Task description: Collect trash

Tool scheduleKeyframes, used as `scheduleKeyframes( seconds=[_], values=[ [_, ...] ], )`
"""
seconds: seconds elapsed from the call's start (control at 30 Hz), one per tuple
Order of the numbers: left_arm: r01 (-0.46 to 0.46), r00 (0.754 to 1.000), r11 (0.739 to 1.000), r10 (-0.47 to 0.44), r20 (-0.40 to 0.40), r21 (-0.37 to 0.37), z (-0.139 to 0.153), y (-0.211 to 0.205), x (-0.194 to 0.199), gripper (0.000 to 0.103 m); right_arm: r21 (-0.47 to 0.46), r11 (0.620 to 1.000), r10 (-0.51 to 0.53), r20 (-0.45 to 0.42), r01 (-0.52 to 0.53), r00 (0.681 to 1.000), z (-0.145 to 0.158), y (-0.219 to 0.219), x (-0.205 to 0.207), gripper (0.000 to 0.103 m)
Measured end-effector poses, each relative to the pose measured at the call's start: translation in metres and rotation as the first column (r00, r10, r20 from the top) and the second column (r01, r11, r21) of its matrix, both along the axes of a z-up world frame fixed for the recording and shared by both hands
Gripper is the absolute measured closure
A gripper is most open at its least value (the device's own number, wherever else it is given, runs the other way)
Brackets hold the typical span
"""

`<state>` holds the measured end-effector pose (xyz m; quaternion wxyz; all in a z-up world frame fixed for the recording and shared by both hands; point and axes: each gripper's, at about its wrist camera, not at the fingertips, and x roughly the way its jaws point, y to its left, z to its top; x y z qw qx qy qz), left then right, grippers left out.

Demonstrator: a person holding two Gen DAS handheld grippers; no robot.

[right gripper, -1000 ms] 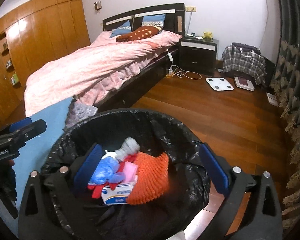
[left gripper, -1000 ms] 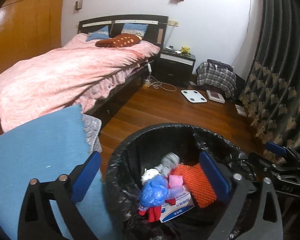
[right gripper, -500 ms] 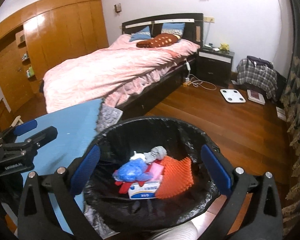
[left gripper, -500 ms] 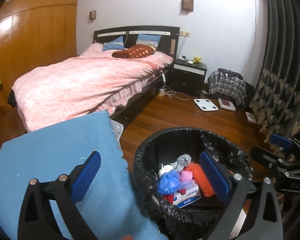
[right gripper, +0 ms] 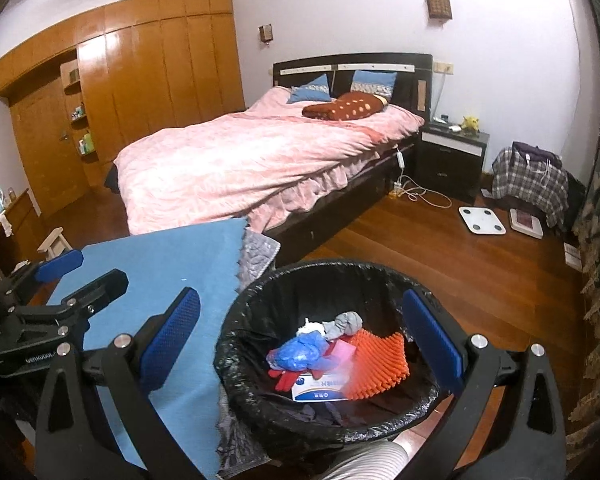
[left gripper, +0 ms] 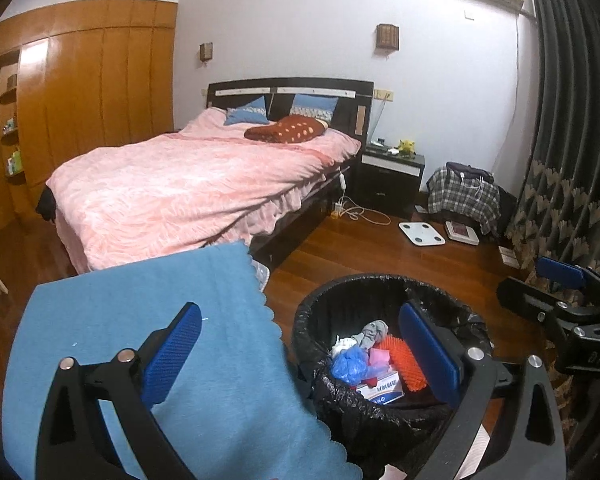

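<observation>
A bin with a black liner [left gripper: 352, 304] stands on the wood floor beside a blue cloth [left gripper: 140, 320]. Inside lie a blue bag [left gripper: 350, 364], an orange spiky pad [left gripper: 410, 368], a grey sock [left gripper: 374, 330] and a white box [left gripper: 380, 390]. My left gripper [left gripper: 300, 354] hovers open over the bin's left edge, holding nothing. In the right wrist view the bin [right gripper: 320, 292] sits directly under my open, empty right gripper [right gripper: 302, 340], with the blue bag [right gripper: 300, 354] and orange pad [right gripper: 376, 364] between its fingers. Each gripper appears in the other's view: right gripper [left gripper: 540, 286], left gripper [right gripper: 80, 276].
A bed with a pink cover [left gripper: 188, 184] fills the back left, with a dark nightstand [left gripper: 392, 176] beside it. A white scale [left gripper: 422, 234], plaid clothing [left gripper: 464, 196] and a dark curtain [left gripper: 560, 160] are to the right. A ribbed hose [right gripper: 364, 460] lies below the bin.
Both grippers have risen and drawn back from the bin, so it looks smaller and more of the room shows. The trash inside has not moved.
</observation>
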<state>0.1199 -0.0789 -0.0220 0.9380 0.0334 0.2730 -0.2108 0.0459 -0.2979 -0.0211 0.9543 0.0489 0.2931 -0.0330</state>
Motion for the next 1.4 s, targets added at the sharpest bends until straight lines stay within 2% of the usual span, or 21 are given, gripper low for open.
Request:
scheduleKeyframes(
  seconds=[0.63,1.4],
  values=[
    [-0.020,0.999,0.999,0.022,0.045,-0.029,0.015,0.018,-0.018,0.006,-0.033,0.999,0.033,0.021,-0.032,0.999,0.014,0.021,-0.006,0.005],
    [-0.022,0.999,0.999,0.023,0.045,-0.027,0.015,0.019,-0.020,0.006,-0.032,0.999,0.034,0.019,-0.033,0.999,0.015,0.024,-0.006,0.005]
  ],
)
